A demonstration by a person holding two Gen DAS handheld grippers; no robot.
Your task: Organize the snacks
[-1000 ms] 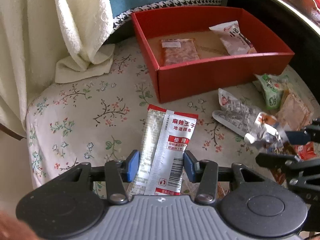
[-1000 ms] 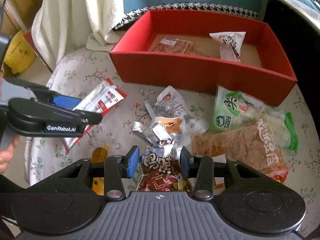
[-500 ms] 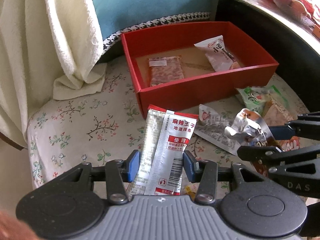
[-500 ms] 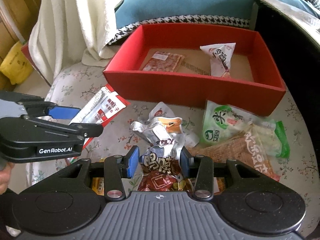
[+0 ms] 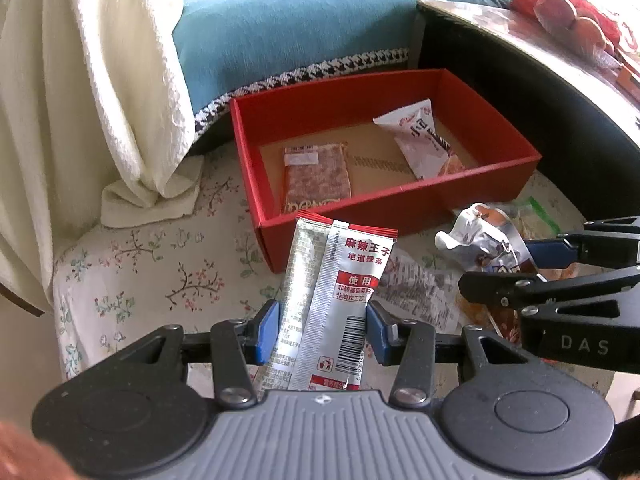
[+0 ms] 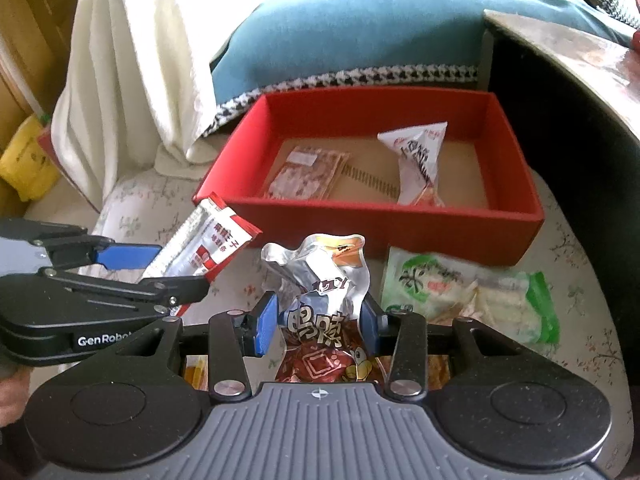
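Both hands are loaded. The left gripper (image 5: 322,330) has its jaws clamped on a silver-and-red spicy strip sachet (image 5: 336,292); the right gripper (image 6: 318,326) pinches a crumpled foil duck-neck packet (image 6: 320,280). Each hangs clear of the floral-clothed bench (image 5: 132,276), just short of the red box (image 6: 376,216). I'd carry each over the near wall before letting go, one at a time, dropping into the bare floor beside the two packets already inside. A green packet (image 6: 460,292) waits outside.
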